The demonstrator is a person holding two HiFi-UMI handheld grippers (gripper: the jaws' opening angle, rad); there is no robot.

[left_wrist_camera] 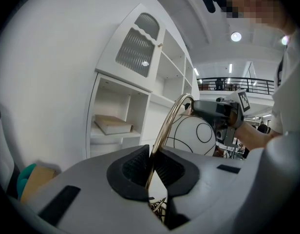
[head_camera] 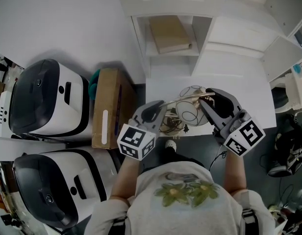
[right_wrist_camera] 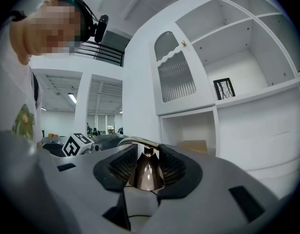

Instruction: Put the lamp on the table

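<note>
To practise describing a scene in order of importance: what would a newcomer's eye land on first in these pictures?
First, the lamp with its white ringed globe, held by both tools at the near edge of the white table. The left tool is shut on its curved brass arm, the right tool on its brass cone. Next, two big black-and-white machines on the floor at the left.

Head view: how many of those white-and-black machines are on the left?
2. The farther machine stands just left of the cardboard box; the nearer machine sits directly below it in the head view. Others may lie outside the frame.
</note>
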